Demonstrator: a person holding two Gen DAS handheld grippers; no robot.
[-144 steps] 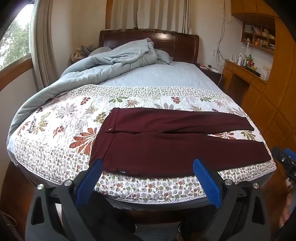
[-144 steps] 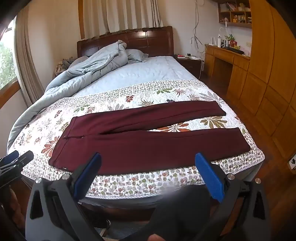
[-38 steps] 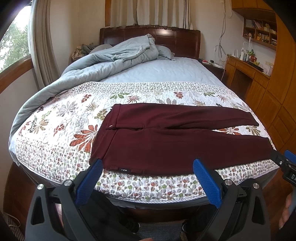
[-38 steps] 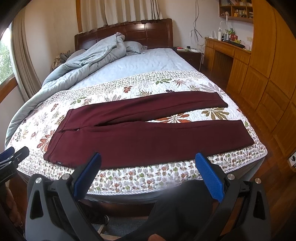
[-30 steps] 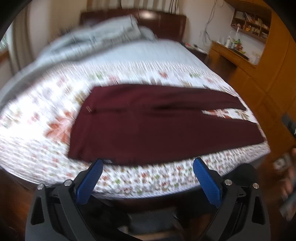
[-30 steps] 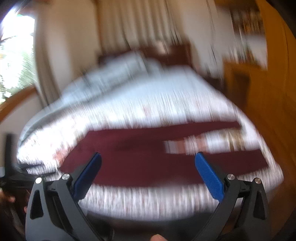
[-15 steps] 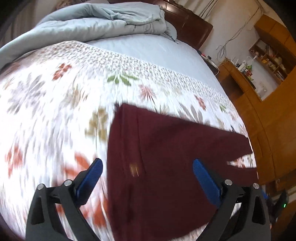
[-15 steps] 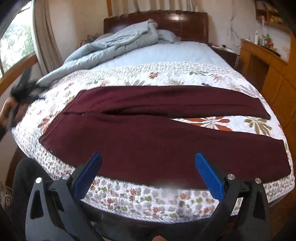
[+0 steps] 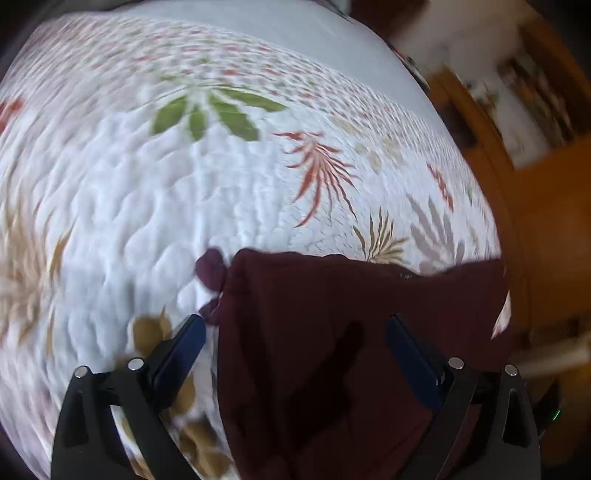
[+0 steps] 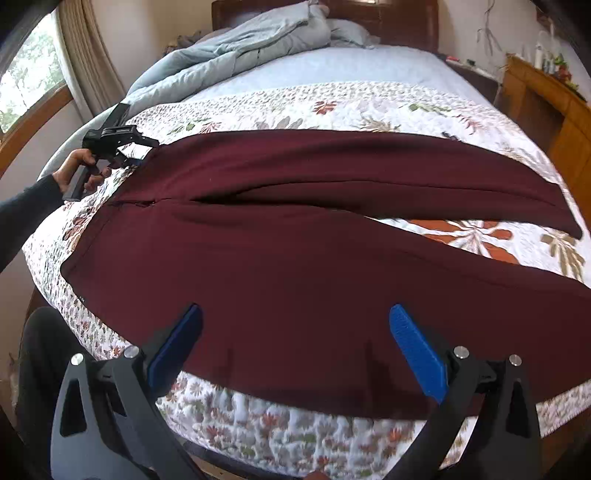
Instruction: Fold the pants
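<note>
On flowered quilt (image 10: 369,99), pants (image 10: 295,258) spread flat, blanket (image 10: 236,40) bunched behind. Left gripper (image 9: 295,343) moved up to waistband corner, right gripper (image 10: 295,332) closer; both jaws wide.

Bare quilt (image 10: 369,107) beyond the pants (image 10: 295,258); bunched duvet (image 10: 236,48) blocks the headboard end.

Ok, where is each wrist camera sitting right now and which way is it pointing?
Left wrist: low over the far waist corner of the pants, facing across the floral quilt; open left claw shows.
Right wrist: at the bed's near edge, facing the headboard; open right claw shows, also the person's left hand.
Shared: the pants, quilt, and left claw.
</note>
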